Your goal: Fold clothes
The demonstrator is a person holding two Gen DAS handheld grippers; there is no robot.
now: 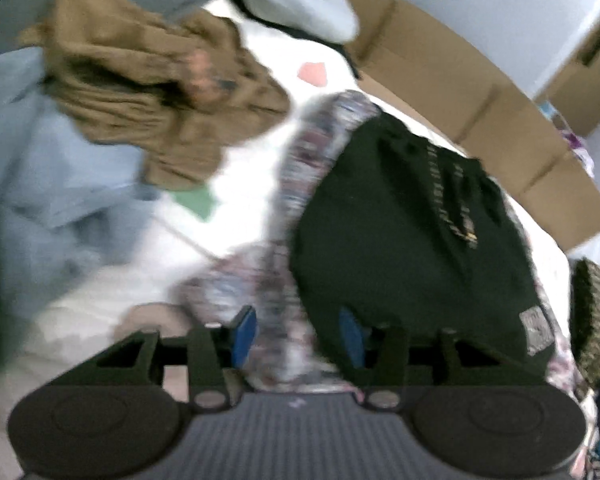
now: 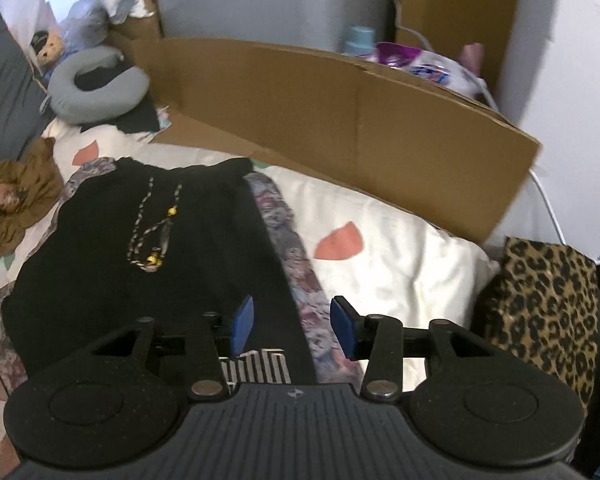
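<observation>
**Black garment flat on patterned one**

A black garment (image 2: 100, 264) with a beaded drawstring lies spread flat on the bed, atop a floral-patterned garment (image 2: 296, 264) whose edges show around it. A crumpled brown garment (image 2: 16, 200) sits far left.

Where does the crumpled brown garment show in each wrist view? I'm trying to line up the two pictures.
Left wrist view: the brown garment fills the upper left, large and blurred, partly over light blue clothes.
Right wrist view: it sits small at the left edge, mid-height.
Shared landmark: the black garment lying flat to its right in both.
</observation>
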